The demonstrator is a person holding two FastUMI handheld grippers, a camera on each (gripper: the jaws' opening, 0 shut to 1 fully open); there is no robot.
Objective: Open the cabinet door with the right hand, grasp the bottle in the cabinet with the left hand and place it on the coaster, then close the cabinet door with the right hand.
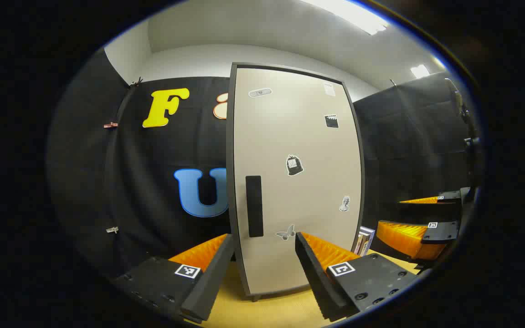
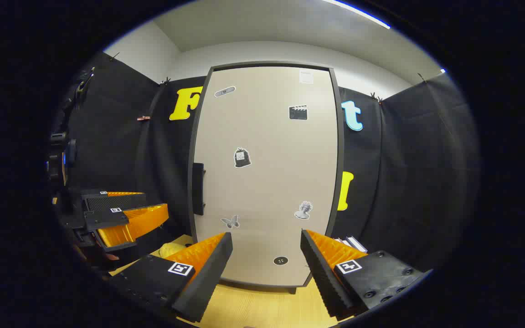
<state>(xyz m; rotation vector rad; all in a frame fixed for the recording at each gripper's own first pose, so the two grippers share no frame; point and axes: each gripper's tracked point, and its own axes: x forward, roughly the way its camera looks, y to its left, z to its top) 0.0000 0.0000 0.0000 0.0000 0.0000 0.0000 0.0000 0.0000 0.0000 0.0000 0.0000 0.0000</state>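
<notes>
A tall beige cabinet door [image 1: 294, 182] [image 2: 267, 182] with several stickers stands closed on the wooden table. Its black vertical handle [image 1: 254, 206] [image 2: 198, 189] sits on the door's left edge. My left gripper [image 1: 264, 237] is open in front of the door's lower part, just right of the handle, holding nothing. The right gripper [image 2: 266, 234] is open too, facing the door's lower middle a short way off. Each gripper also appears beside the other: the right gripper [image 1: 390, 213] at the right, the left gripper [image 2: 153, 200] at the left. Whatever is inside the cabinet is hidden behind the door.
The light wooden table [image 1: 267, 310] [image 2: 262, 305] runs under both grippers. Books [image 1: 365, 240] [image 2: 351, 243] stand beside the cabinet's right side. A pale yellow thing [image 2: 171, 249] lies on the table left of the cabinet. Black cloth walls surround the booth.
</notes>
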